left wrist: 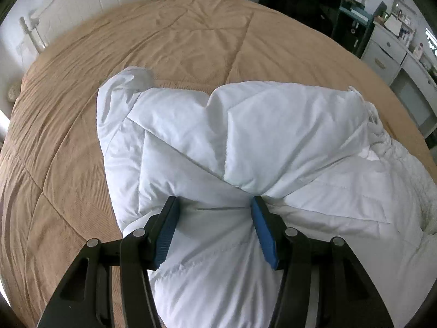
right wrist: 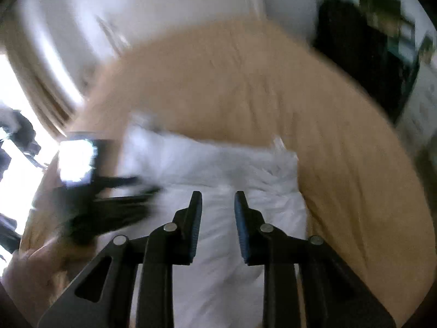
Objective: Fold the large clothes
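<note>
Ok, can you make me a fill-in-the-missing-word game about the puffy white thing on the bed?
1. The padded garment is the colour ____.
2. It lies on a bed cover that is the colour ____.
3. The left gripper has gathered folds of the garment between its ____ pads.
4. In the right wrist view, the right gripper has ____ between its fingers.

Missing words: white; tan; blue; nothing
</note>
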Demonstrator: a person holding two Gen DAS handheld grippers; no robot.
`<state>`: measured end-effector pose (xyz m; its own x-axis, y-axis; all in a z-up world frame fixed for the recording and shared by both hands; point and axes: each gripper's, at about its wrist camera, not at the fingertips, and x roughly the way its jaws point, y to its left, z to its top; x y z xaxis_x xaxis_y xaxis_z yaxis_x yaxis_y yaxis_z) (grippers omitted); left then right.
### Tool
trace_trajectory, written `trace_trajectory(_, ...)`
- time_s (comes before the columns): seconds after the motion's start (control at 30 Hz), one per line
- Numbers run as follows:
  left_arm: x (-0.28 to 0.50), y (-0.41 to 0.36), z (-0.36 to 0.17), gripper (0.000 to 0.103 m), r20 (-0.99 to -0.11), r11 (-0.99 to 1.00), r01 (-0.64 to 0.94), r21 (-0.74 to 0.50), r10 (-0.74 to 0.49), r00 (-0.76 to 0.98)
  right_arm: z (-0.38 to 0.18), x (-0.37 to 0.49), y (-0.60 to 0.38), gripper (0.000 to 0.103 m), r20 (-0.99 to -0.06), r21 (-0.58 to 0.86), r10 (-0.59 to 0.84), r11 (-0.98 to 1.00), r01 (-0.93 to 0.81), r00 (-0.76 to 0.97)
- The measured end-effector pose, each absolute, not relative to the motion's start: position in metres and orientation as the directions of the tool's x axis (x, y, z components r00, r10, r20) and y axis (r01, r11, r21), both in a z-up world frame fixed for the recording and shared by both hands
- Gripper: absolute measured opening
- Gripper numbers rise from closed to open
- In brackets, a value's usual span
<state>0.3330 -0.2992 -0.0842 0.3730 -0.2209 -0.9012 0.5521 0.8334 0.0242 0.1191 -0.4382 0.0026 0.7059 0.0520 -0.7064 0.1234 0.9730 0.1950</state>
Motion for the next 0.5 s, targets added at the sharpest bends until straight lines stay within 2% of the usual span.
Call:
trace_trajectory(0.03, 0.333, -0.298, -0.084, 0.055, -0.899, 0.837, 0.547, 0.019, -0.225, 0.376, 0.008, 0.093, -0.42, 0.026, -0.656, 0.205, 0.058, 0.973, 0.104, 0.753)
trace_trajectory(0.07, 0.336, -0.3, -0.088, 0.055, -0.898, 0.838, 0.546, 0.018, -0.226, 0.378, 0.004, 0.081, -0.408, 0.026, -0.643, 0.192, 0.045, 0.976, 0.104, 0.764)
trace_trajectory(0.13, 0.331, -0.301, -0.09, 0.055, -0.896, 0.842, 0.54, 0.009, -0.233, 0.379, -0.028, 0.069, -0.384, 0.026, -0.678, 0.119, 0.017, 0.989, 0.086, 0.735)
trace_trajectory(0.2, 0.328, -0.3, -0.091, 0.056, -0.891, 0.838, 0.544, -0.04, -0.277, 0.361, -0.09, 0.067, -0.38, 0.024, -0.757, 0.085, -0.009, 0.99, 0.113, 0.653)
trace_trajectory(0.27, 0.329, -0.293, -0.073, 0.054, -0.871, 0.839, 0.529, -0.123, -0.347, 0.347, -0.123, 0.057, -0.387, 0.023, -0.746, 0.113, -0.012, 0.983, 0.144, 0.665)
trace_trajectory(0.37, 0.326, -0.293, -0.037, 0.056, -0.819, 0.805, 0.544, -0.237, -0.467, 0.334, -0.135, 0.049, -0.397, 0.023, -0.742, 0.165, 0.011, 0.972, 0.167, 0.671)
trace_trajectory(0.43, 0.319, -0.318, -0.024, 0.059, -0.825, 0.763, 0.61, -0.214, -0.476, 0.305, -0.136, 0.049, -0.398, 0.023, -0.738, 0.183, 0.021, 0.968, 0.17, 0.675)
trace_trajectory(0.5, 0.31, -0.354, -0.029, 0.061, -0.856, 0.732, 0.669, -0.128, -0.422, 0.299, -0.136, 0.051, -0.395, 0.023, -0.737, 0.167, 0.009, 0.971, 0.17, 0.676)
